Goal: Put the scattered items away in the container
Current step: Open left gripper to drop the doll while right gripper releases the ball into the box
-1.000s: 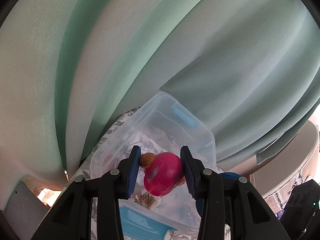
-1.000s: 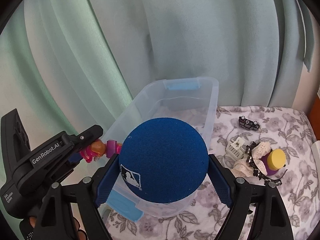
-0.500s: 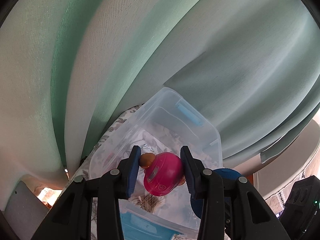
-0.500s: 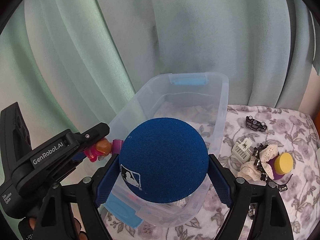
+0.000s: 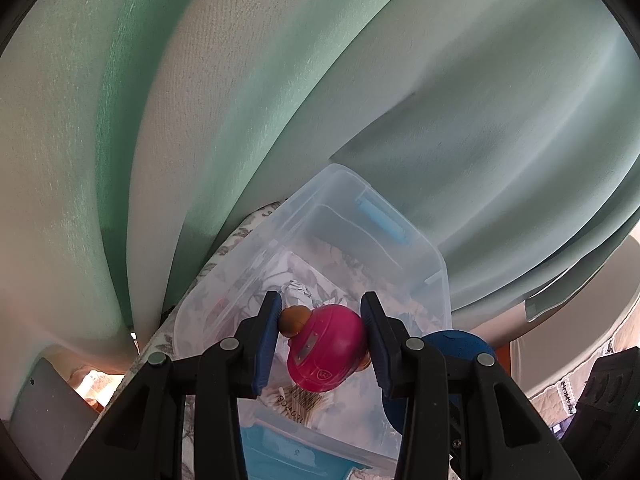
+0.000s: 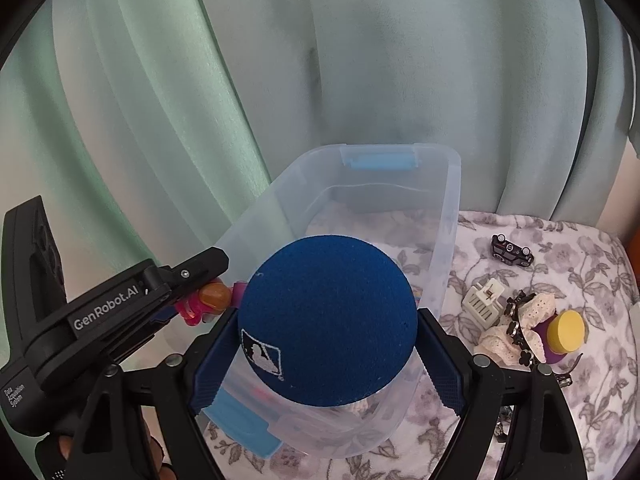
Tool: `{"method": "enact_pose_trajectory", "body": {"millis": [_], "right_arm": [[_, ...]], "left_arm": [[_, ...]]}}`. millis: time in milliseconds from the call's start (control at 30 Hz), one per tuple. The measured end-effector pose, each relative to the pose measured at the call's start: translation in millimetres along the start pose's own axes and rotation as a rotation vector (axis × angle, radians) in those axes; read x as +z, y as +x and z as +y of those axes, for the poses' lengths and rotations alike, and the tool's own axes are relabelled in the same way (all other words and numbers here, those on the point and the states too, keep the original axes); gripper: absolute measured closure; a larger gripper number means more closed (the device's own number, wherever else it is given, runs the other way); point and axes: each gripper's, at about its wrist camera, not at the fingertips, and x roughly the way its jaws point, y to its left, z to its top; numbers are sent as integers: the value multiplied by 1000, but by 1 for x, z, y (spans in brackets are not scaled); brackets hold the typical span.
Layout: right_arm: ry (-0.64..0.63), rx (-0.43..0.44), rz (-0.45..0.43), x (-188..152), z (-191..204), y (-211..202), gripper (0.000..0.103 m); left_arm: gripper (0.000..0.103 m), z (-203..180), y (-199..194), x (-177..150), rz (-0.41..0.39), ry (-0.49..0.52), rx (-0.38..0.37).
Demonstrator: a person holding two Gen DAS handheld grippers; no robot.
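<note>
A clear plastic container [image 6: 448,216] with blue latches stands on the floral cloth; it also shows in the left wrist view [image 5: 424,256]. My left gripper [image 5: 320,328] is shut on a pink and orange toy figure [image 5: 326,354] above the container's near end; the toy also shows in the right wrist view [image 6: 206,300]. My right gripper [image 6: 328,336] is shut on a large blue foam ball [image 6: 328,320] over the container. The ball's edge shows in the left wrist view [image 5: 452,340]. Small items lie at the container's bottom.
On the cloth [image 6: 580,272] right of the container lie a small black toy car [image 6: 512,250], a white plastic piece [image 6: 484,300], lace with a black chain [image 6: 520,328] and a yellow-capped purple object [image 6: 566,330]. Green curtains [image 6: 360,60] hang close behind.
Both grippers have shifted forward over the container with their loads still held. The container now sits lower and closer in both views.
</note>
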Motion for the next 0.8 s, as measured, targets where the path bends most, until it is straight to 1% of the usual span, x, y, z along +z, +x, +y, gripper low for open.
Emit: {"method": "enact_pose_trajectory", "body": {"millis": [267, 333, 400, 467, 500, 600, 733, 767, 800], "right_arm": [[-24, -18, 12, 1, 5, 0, 16], [-25, -11, 11, 0, 5, -1, 16], [-20, -6, -2, 0, 3, -4, 14], [-16, -1, -18, 1, 2, -9, 7], [-18, 0, -24, 2, 2, -11, 6], [-30, -10, -48, 3, 1, -20, 6], [-7, -19, -75, 2, -8, -34, 6], [-2, -24, -81, 2, -10, -39, 6], [2, -31, -88, 1, -14, -44, 6]], "left_arm": [[60, 2, -2, 1, 4, -6, 7], [60, 2, -2, 1, 6, -5, 11], [60, 1, -3, 1, 6, -2, 12], [61, -1, -4, 1, 8, 1, 13], [61, -2, -5, 1, 7, 3, 12], [61, -6, -10, 2, -3, 11, 8], [60, -16, -16, 2, -11, 30, 5], [59, -19, -16, 1, -9, 37, 5], [56, -22, -16, 1, -7, 43, 3]]}}
